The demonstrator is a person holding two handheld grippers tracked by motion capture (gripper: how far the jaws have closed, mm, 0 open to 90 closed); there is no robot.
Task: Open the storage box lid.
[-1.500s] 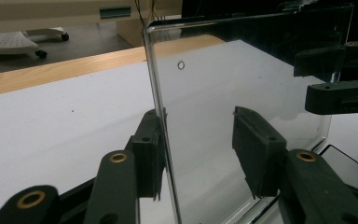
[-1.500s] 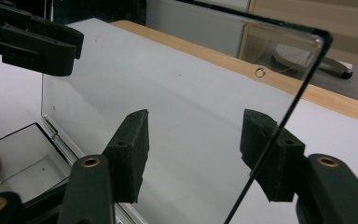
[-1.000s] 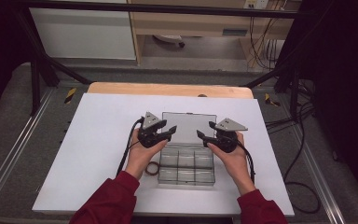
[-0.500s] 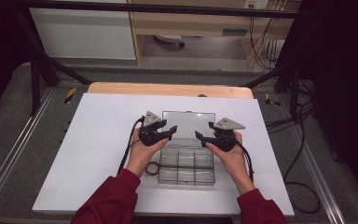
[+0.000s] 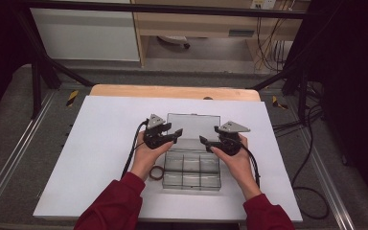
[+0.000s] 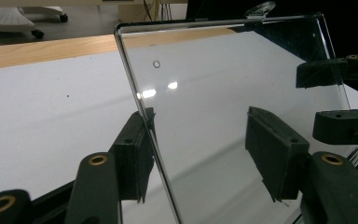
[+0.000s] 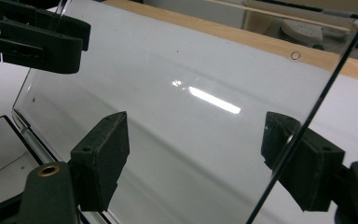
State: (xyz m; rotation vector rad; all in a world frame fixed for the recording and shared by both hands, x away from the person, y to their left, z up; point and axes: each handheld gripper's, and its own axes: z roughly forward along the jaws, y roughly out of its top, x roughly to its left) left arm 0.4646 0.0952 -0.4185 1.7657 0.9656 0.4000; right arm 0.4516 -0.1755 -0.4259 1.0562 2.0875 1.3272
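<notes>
A clear plastic compartment box (image 5: 191,167) lies on the white board, its transparent lid (image 5: 193,125) raised and tilted back. My left gripper (image 5: 172,135) is at the lid's left edge and my right gripper (image 5: 208,142) at its right edge. In the left gripper view the lid's edge (image 6: 144,112) runs between the spread jaws of the left gripper (image 6: 200,149), close by the left pad. In the right gripper view the lid's edge (image 7: 307,116) passes in front of the right pad of the right gripper (image 7: 198,154). Both grippers' jaws have just been opening and do not clamp the lid.
A brown ring (image 5: 157,172) lies on the white board (image 5: 100,143) just left of the box, by the left hand. The board rests on a wooden table (image 5: 172,91). Cables trail from both grippers toward the person. Dark frame bars and floor cables surround the table.
Both grippers' jaws stand a little wider apart than before. The hands, the box and the raised lid have stayed where they were.
</notes>
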